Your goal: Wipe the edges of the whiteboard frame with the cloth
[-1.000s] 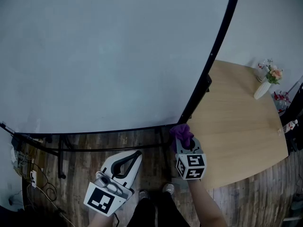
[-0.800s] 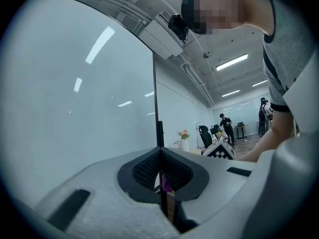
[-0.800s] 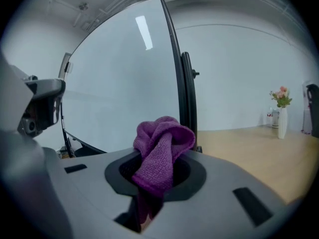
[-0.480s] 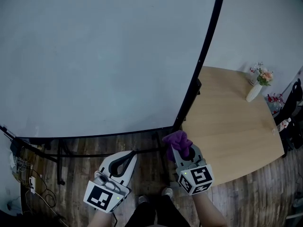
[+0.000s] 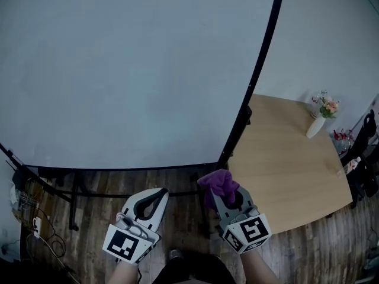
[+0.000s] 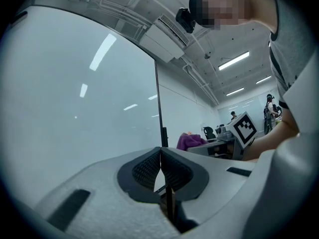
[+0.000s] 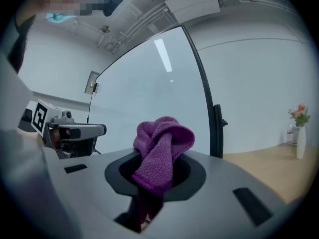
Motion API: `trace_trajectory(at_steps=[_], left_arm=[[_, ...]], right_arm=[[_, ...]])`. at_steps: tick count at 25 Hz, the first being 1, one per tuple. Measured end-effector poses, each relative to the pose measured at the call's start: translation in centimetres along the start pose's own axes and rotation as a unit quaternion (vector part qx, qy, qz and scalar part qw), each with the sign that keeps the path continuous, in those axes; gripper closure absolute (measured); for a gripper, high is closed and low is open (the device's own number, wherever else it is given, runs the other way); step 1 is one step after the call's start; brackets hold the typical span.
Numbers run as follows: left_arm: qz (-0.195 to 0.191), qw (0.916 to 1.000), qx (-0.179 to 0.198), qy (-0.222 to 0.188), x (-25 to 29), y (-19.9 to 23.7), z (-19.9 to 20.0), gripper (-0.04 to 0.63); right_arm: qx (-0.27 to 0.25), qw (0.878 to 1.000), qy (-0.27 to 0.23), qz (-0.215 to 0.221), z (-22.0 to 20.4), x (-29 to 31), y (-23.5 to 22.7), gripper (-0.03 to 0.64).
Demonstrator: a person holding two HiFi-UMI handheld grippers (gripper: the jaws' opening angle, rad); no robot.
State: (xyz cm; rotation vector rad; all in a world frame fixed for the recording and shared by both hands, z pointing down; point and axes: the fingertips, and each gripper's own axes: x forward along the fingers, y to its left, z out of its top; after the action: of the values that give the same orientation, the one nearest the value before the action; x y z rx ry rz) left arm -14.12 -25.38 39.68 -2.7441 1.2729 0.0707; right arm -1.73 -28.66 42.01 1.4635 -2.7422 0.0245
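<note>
Purple cloth (image 7: pixel 160 148) bunched in the right gripper (image 5: pixel 227 197) — just below the whiteboard frame (image 5: pixel 237 126).

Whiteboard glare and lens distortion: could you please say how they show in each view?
Head view: dim, and the wide lens bows the whiteboard frame. Left gripper view: ceiling-light glare streaks the whiteboard, corners vignetted. Right gripper view: one glare streak, cloth sharp.

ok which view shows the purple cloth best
The right gripper view: the cloth fills the centre, bunched and clamped in the right gripper, weave visible. The head view shows it as a small purple bunch at that gripper's tip; the left gripper view shows only a tiny distant patch.
</note>
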Motion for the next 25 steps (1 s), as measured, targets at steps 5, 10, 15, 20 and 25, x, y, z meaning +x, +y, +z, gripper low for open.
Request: trace_trajectory(at_steps=[5, 10, 15, 20, 25], left_arm=[[0.04, 0.999, 0.021, -0.008, -1.6, -0.6, 1.8, 0.578], [0.085, 0.9955, 0.038, -0.013, -3.5, -2.7, 3.4, 0.578], [0.124, 0.9918, 0.028, -0.017, -4.9, -5.4, 4.3, 0.578], [0.158, 0.9869, 0.033, -0.013, -6.5, -8.9, 4.7, 0.578], [0.187, 0.9814, 0.044, -0.01, -8.1, -12.0, 5.7, 0.578]], right_arm=[[-0.014, 0.999, -0.018, 0.045, 2.0, -0.7, 1.7, 0.548], [-0.018, 0.995, -0.035, 0.09, 3.7, -2.8, 2.9, 0.546], [-0.018, 0.992, -0.032, 0.124, 4.6, -5.6, 3.1, 0.545], [-0.023, 0.988, -0.034, 0.149, 4.7, -9.1, 3.1, 0.545], [-0.023, 0.984, -0.039, 0.174, 5.1, -12.1, 3.3, 0.545]])
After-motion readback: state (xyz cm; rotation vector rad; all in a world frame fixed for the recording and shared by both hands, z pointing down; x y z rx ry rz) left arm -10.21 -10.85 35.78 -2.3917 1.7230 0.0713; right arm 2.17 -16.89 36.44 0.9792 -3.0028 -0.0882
